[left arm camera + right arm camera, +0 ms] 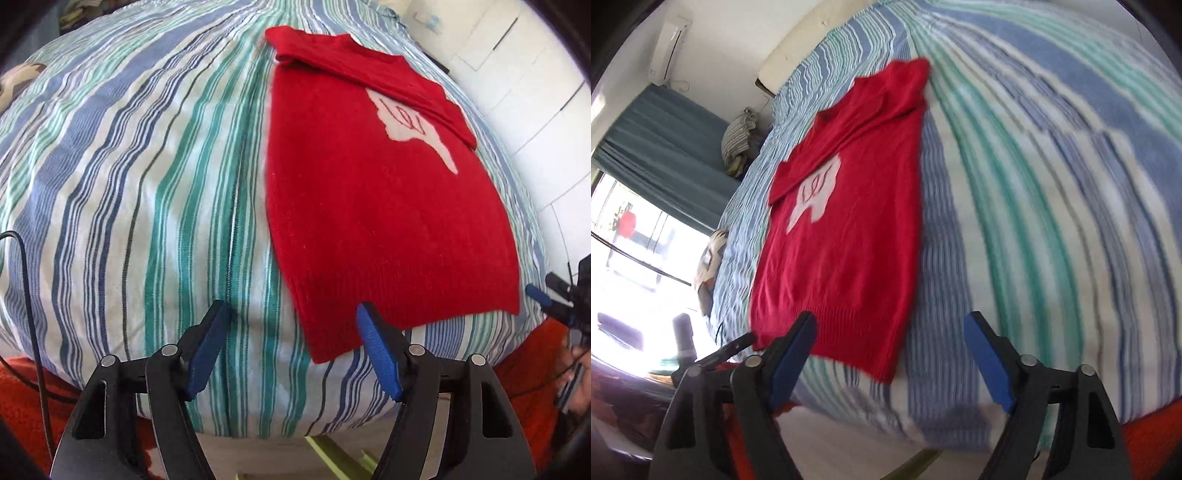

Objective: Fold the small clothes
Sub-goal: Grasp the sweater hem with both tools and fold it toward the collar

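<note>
Red knit sweater (369, 221) (842, 236) — pale emblem, sleeve folded across, lying flat

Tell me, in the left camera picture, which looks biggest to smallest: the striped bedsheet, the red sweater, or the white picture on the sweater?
1. Striped bedsheet, filling most of the view.
2. Red sweater.
3. White picture, a small patch on the sweater's chest.
</note>
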Motion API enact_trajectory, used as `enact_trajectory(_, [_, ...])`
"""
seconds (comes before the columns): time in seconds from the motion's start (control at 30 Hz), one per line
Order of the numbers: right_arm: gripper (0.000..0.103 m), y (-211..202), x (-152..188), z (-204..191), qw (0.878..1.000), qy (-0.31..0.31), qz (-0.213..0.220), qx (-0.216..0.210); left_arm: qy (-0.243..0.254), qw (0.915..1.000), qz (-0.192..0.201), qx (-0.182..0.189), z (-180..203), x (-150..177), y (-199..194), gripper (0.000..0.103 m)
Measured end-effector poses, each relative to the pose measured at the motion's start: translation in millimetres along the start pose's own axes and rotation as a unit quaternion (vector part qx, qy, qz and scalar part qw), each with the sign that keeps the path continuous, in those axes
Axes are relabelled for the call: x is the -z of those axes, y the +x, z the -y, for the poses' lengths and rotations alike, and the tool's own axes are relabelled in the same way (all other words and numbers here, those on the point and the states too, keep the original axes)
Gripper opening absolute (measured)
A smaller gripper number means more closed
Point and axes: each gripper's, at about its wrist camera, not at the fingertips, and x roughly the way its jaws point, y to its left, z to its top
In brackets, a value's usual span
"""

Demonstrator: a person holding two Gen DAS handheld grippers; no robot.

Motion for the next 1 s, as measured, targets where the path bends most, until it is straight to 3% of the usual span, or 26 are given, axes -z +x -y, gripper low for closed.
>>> enact_trajectory(0.13, [0.066,22.5,8.7,0.6,0.999,0.02,-0.015,-0.022,-0.014,0.9998,-0.003,0.015,1.8,-2.7,3.7,0.073])
enact_trajectory(0.2, [0.045,38.6,4.8,-2.4,0.999,0.01,-0.034,-0.03,-0.025,0.9988,-0.008,0.043,3.7,-7.5,7.8,0.044])
enact_trajectory(0.23, [0.034,48.2,4.4,-3.9,0.999,0.005,-0.05,-0.017,-0.027,0.9979,-0.018,0.056,4.4,-8.7,10.0,0.017])
enact_trajectory(0.27, [0.01,53.5,4.8,-5.7,0.998,-0.001,-0.056,-0.003,-0.03,0.9973,-0.024,0.063,6.4,-9.7,13.0,0.006])
enact_trajectory(0.3, [0.005,54.3,6.2,-7.8,0.999,-0.004,-0.053,0.003,-0.03,0.9975,-0.022,0.061,8.2,-9.4,12.2,0.005])
enact_trajectory(0.37, [0.005,42.8,7.0,-12.4,0.999,-0.004,-0.034,-0.007,-0.025,0.9978,-0.009,0.061,11.6,-8.5,1.7,0.004])
enact_trajectory(0.5, [0.005,7.8,-2.9,-23.4,0.999,-0.007,0.021,-0.026,-0.061,0.9909,0.037,0.114,8.2,-16.6,-37.4,0.004])
enact_trajectory(0.63, [0.005,-9.8,-31.4,-34.1,0.996,-0.001,0.079,-0.048,-0.084,0.982,0.078,0.15,11.0,-55.9,-57.3,0.004])
enact_trajectory(0.8, [0.005,4.8,-118.5,-41.9,0.99,0.005,0.127,-0.054,-0.079,0.9798,0.12,0.139,16.2,-146.7,-45.6,0.004])
enact_trajectory(1.0, [0.005,57.4,-254.1,-46.7,0.988,-0.021,0.152,-0.019,-0.1,0.981,0.127,0.107,21.4,-269.0,20.2,0.004])
